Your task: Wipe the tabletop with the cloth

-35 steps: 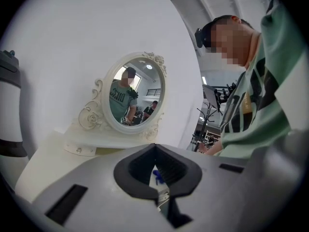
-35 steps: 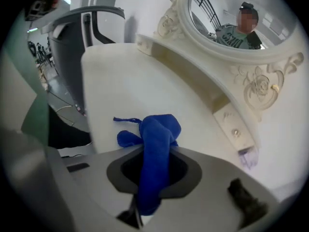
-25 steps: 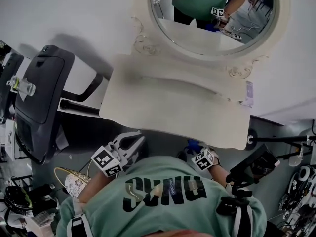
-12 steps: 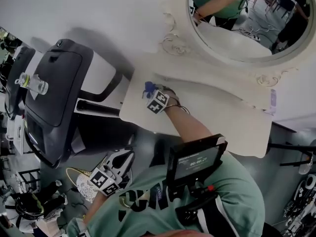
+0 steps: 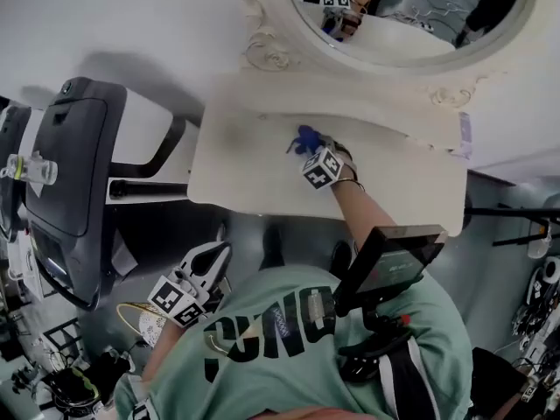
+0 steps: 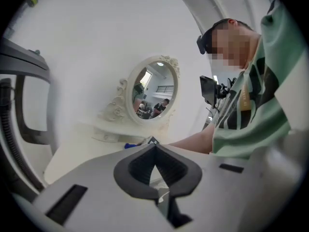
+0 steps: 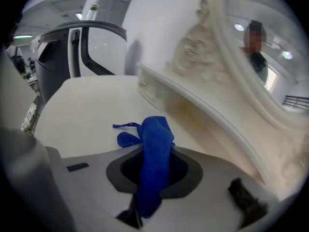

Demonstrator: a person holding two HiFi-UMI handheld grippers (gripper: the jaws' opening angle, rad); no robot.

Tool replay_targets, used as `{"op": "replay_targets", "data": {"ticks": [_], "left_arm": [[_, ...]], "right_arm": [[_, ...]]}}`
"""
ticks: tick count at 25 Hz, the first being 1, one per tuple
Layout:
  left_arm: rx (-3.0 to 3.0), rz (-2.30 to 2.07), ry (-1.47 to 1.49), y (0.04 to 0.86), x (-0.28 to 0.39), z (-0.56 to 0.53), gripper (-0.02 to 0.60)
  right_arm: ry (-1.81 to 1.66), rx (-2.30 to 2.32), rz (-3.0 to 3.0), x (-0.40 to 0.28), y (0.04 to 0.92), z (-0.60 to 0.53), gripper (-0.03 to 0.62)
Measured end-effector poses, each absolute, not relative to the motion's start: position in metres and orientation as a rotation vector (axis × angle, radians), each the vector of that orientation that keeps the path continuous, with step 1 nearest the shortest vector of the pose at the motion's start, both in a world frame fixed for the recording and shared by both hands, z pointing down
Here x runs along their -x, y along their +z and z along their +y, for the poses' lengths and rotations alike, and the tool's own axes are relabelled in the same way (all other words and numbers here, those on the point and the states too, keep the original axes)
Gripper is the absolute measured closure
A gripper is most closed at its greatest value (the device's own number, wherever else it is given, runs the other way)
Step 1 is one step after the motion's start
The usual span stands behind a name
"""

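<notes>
A blue cloth [image 7: 153, 153] is pinched between the jaws of my right gripper [image 7: 154, 144], which is shut on it. Its free end [image 5: 302, 138] hangs over the cream tabletop [image 5: 254, 178] near the back ledge under the mirror. In the head view the right gripper [image 5: 308, 147] is over the middle of the table. My left gripper [image 5: 213, 263] hangs below the table's front edge by the person's waist; in its own view the left gripper [image 6: 155, 151] has its jaws together at the tips, with nothing in them. The tabletop [image 7: 91, 105] stretches ahead of the cloth.
An oval mirror [image 5: 411, 16] in an ornate cream frame stands at the table's back. A black office chair [image 5: 79, 173] stands left of the table. A small screen unit [image 5: 394, 265] is strapped to the person's chest. A purple-printed tag [image 5: 464, 134] sits at the table's right end.
My right gripper came up from the waist onto the tabletop with the blue cloth, then shifted right toward the table's middle. The left gripper stayed low by the waist.
</notes>
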State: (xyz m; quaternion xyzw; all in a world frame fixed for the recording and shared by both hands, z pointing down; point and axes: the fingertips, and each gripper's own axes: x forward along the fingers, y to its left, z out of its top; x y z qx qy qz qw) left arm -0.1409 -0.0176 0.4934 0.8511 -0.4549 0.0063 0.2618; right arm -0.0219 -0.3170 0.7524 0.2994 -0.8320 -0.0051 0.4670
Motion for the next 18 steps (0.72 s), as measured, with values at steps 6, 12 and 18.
{"op": "replay_targets", "data": {"ticks": [6, 12, 18], "left_arm": [[-2.482, -0.983, 0.063, 0.465, 0.011, -0.052, 0.577], [-2.530, -0.888, 0.122, 0.449, -0.098, -0.058, 0.578], [-2.548, -0.925, 0.115, 0.440, -0.135, -0.040, 0.577]], "right_arm": [[0.288, -1.238, -1.571, -0.396, 0.768, -0.294, 0.533], [0.347, -1.330, -1.503, -0.510, 0.766, -0.276, 0.534], [0.393, -1.262, -1.559, -0.508, 0.768, -0.275, 0.534]]}}
